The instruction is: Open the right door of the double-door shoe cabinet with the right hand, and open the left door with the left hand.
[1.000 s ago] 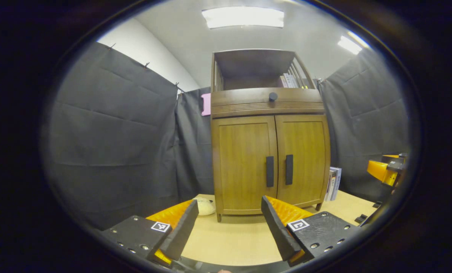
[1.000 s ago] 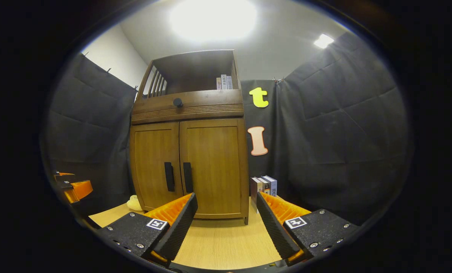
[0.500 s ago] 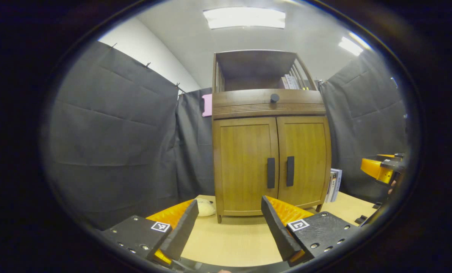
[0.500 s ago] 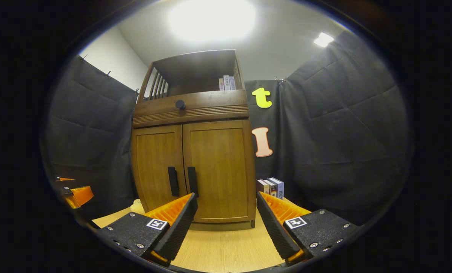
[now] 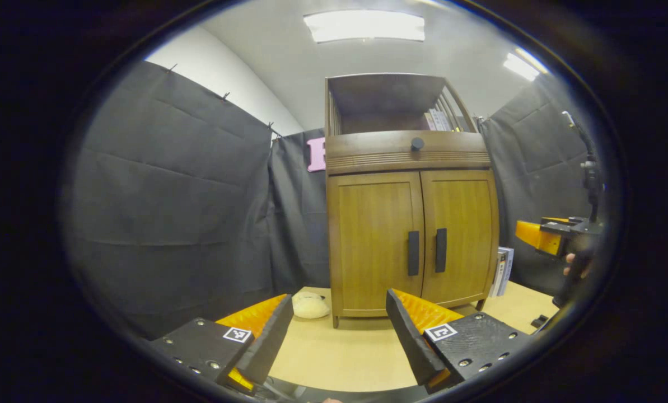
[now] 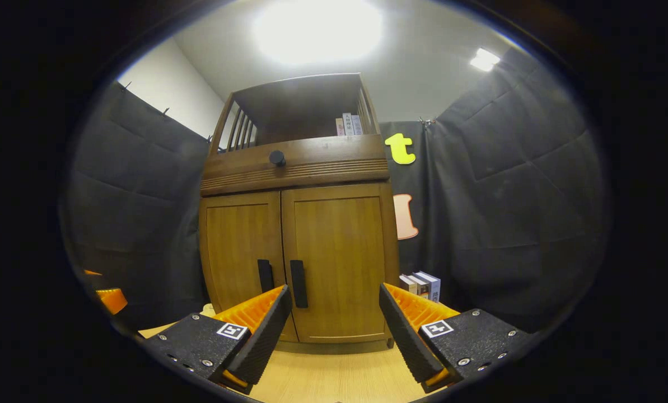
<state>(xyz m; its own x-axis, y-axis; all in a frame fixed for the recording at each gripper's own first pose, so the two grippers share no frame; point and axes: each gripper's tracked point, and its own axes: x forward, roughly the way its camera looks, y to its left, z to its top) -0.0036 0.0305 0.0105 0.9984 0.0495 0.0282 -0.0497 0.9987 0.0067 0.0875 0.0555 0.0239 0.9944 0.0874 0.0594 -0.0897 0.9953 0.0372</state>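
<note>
In the left gripper view we see a pale soft lump [image 5: 310,306] on the table [image 5: 339,358] by the shoe cabinet's [image 5: 412,224] left foot, and far right a hand [image 5: 577,266] holding the right tongs [image 5: 541,238]. In the right gripper view we see both doors shut, the right door [image 6: 339,263] nearest, and books [image 6: 350,123] on the open top shelf. Our left tongs [image 5: 339,336] and right tongs gape wide, holding nothing.
</note>
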